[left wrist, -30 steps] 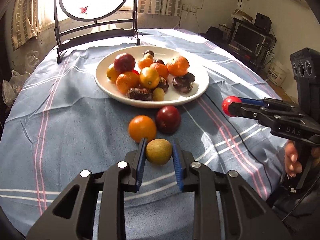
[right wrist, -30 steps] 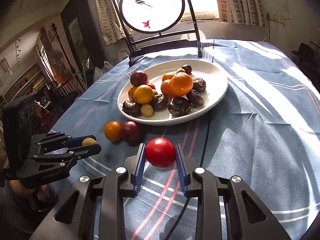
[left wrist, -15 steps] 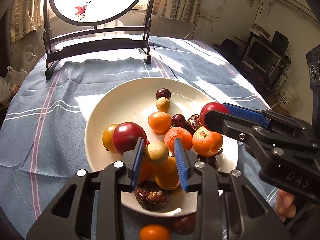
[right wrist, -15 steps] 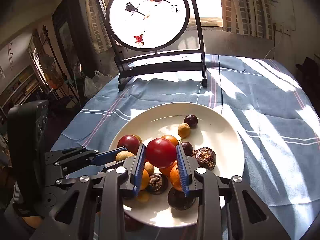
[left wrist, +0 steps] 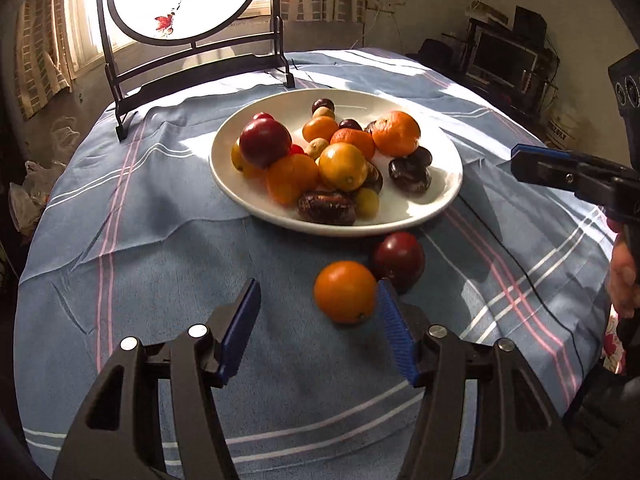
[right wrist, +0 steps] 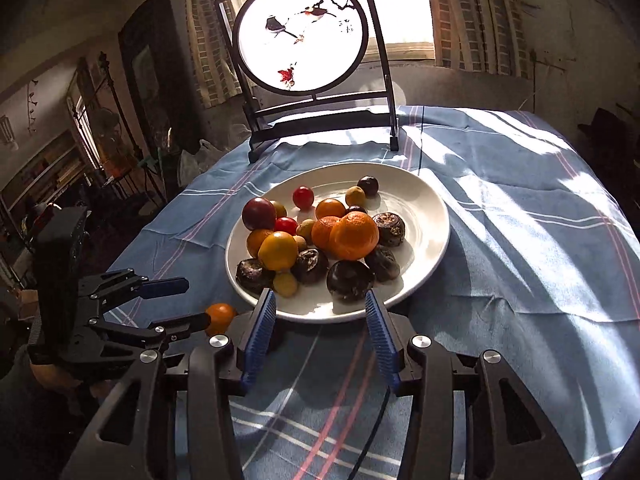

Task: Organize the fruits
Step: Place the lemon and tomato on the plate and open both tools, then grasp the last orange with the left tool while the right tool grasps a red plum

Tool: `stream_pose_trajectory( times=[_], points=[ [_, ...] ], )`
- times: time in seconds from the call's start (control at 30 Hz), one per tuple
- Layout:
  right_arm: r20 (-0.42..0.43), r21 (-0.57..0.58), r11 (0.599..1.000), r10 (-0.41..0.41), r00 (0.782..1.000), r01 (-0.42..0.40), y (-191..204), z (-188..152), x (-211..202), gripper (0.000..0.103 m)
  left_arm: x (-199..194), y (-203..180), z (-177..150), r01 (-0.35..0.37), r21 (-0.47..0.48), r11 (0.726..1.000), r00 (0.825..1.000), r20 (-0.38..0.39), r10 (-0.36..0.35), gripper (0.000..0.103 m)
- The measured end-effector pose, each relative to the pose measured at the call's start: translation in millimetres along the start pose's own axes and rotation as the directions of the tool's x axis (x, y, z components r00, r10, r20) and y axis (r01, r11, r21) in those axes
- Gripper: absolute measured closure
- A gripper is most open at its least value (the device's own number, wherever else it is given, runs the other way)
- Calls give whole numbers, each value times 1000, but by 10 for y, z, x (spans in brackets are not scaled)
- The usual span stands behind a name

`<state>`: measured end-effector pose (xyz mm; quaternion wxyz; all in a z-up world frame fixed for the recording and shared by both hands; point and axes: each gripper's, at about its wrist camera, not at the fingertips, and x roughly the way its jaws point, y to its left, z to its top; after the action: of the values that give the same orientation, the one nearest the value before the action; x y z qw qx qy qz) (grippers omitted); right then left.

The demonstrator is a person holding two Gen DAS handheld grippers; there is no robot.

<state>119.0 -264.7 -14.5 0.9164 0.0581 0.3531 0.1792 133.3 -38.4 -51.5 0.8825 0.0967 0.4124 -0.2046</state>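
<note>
A white plate (left wrist: 448, 196) on the blue tablecloth holds several fruits: oranges, red and dark plums, small yellow ones. It also shows in the right wrist view (right wrist: 432, 216). An orange (left wrist: 345, 292) and a dark red plum (left wrist: 400, 259) lie on the cloth in front of the plate. My left gripper (left wrist: 316, 332) is open and empty, low over the cloth, with the orange just inside its right finger. My right gripper (right wrist: 319, 328) is open and empty at the plate's near rim. The orange (right wrist: 219, 317) shows beside the left gripper (right wrist: 176, 304).
A black-framed round screen with a bird painting (right wrist: 300, 36) stands at the table's far edge. A black cable (left wrist: 500, 240) runs over the cloth at the right. The right gripper (left wrist: 576, 176) shows at the right of the left wrist view.
Both grippers let go of their fruits over the plate, opened, and drew back toward the near side of the table. The yellow-green fruit and the red fruit now lie on the plate.
</note>
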Motion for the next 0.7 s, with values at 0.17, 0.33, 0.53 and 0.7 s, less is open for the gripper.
stream_pose_trajectory(
  times=[0.17, 0.33, 0.53, 0.7],
  points=[
    [-18, 41, 999, 31, 999, -30, -50, -232, -29, 56, 159, -99, -38, 5, 40, 999, 999, -34, -4, 49],
    [-45, 44, 998, 43, 998, -41, -7, -280, 33, 56, 344, -206, 85, 22, 57, 998, 998, -67, -18, 61],
    [-105, -22, 999, 45, 993, -48, 212, -246, 203, 56, 108, -195, -26, 25, 42, 999, 999, -21, -24, 64],
    [-153, -101, 995, 10, 988, -25, 508, -158, 479, 55, -175, -75, -162, 34, -4, 999, 999, 19, -34, 64]
  ],
)
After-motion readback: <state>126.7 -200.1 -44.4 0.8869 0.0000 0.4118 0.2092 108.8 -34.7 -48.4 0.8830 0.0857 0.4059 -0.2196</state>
